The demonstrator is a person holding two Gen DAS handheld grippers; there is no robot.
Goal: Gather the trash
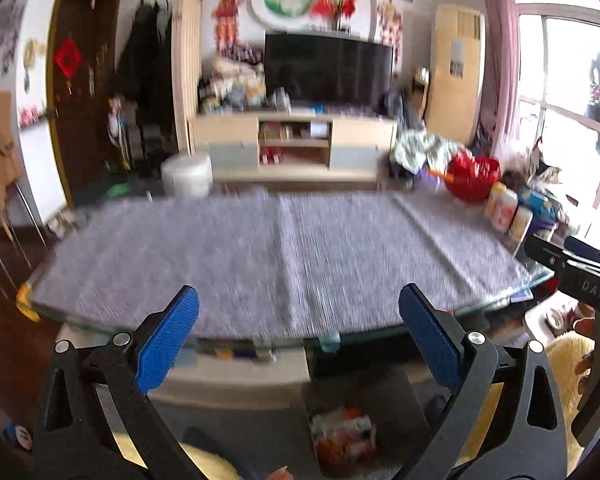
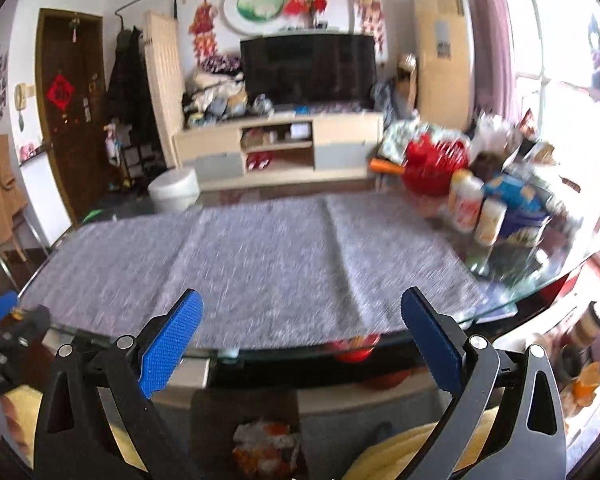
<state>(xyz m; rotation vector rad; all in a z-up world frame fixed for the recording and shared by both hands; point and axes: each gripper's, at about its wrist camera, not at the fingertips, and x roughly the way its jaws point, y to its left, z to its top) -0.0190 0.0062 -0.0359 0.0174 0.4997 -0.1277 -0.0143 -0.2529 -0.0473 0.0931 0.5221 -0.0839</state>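
My left gripper [image 1: 298,336] is open and empty, held just before the near edge of a glass table [image 1: 100,320] covered by a grey cloth [image 1: 260,256]. My right gripper [image 2: 302,338] is open and empty at the same edge; its body shows at the right of the left wrist view [image 1: 572,276]. A dark bin [image 1: 364,420] with crumpled orange and white wrappers [image 1: 342,434] stands on the floor below the table; it also shows in the right wrist view [image 2: 260,440]. No loose trash shows on the cloth. Both views are blurred.
Bottles [image 2: 476,208], a blue pack [image 2: 516,192] and a red basket [image 2: 432,168] crowd the table's right end. A TV cabinet [image 1: 296,144] and a white bucket [image 1: 186,176] stand beyond. Yellow fabric [image 2: 412,452] lies below me.
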